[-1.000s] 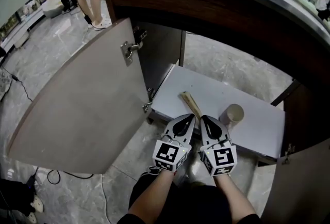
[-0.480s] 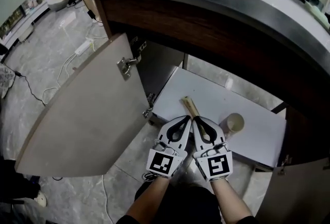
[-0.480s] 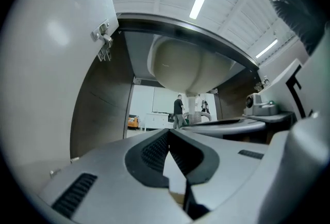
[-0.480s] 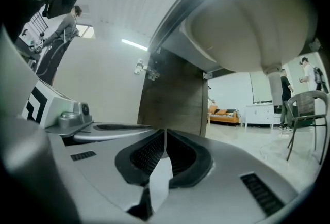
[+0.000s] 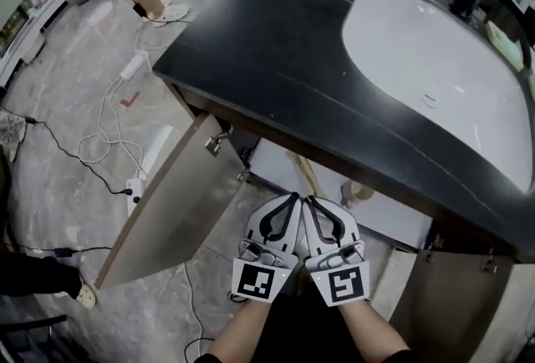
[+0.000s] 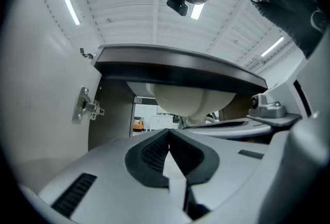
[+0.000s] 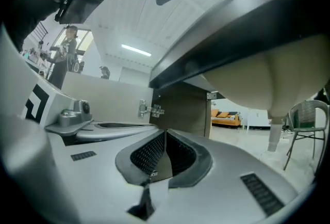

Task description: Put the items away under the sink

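– Cup [image 5: 361, 191] and wooden stick [image 5: 304, 172]: where do we see them?
– Lower centre, on the white cabinet floor [image 5: 403, 223] beneath the dark worktop [image 5: 276, 43]. Just below, our left gripper [image 5: 293, 199] and right gripper [image 5: 310, 202] sit side by side, jaws closed, empty.

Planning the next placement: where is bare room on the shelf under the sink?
The shelf is bare right of the cup, toward the right door. A strip lies left of the wooden stick. Between stick and cup is tight; the countertop hides the rear.
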